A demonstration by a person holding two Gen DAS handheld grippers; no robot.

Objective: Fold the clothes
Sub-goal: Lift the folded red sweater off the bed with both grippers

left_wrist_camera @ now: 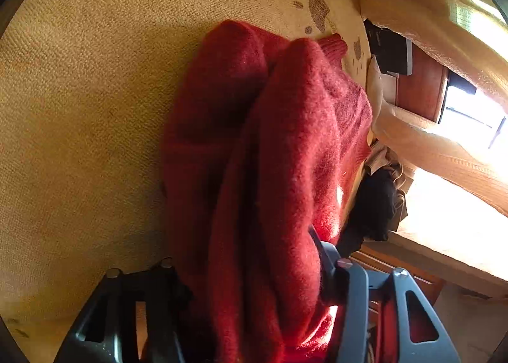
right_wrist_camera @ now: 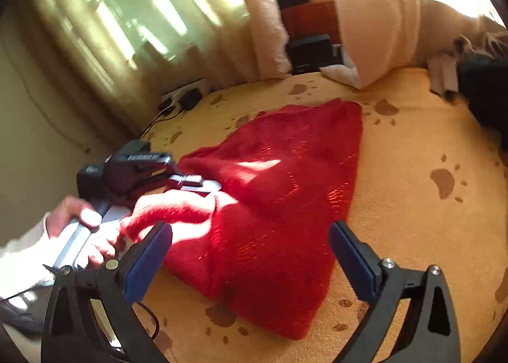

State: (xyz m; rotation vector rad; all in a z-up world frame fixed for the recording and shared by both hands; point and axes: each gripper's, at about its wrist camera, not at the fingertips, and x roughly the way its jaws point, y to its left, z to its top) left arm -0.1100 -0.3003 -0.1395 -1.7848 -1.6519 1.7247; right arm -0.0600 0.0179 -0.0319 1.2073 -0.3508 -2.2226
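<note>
A red knitted sweater (right_wrist_camera: 279,191) lies on the yellow paw-print bedspread (right_wrist_camera: 412,147). My left gripper (left_wrist_camera: 250,280) is shut on a bunched fold of the red sweater (left_wrist_camera: 285,156), which fills the space between its fingers and drapes forward. In the right wrist view the left gripper (right_wrist_camera: 203,183) holds the sweater's left edge, with a hand on its handle. My right gripper (right_wrist_camera: 250,255) is open and empty, hovering just above the sweater's near part, one finger over each side.
A dark garment pile (right_wrist_camera: 482,93) lies at the bed's right edge. Cream pillows (right_wrist_camera: 377,13) stand at the head. A plug strip and cables (right_wrist_camera: 181,99) sit by the curtain at the left. Wooden furniture with black boxes (right_wrist_camera: 308,23) stands behind.
</note>
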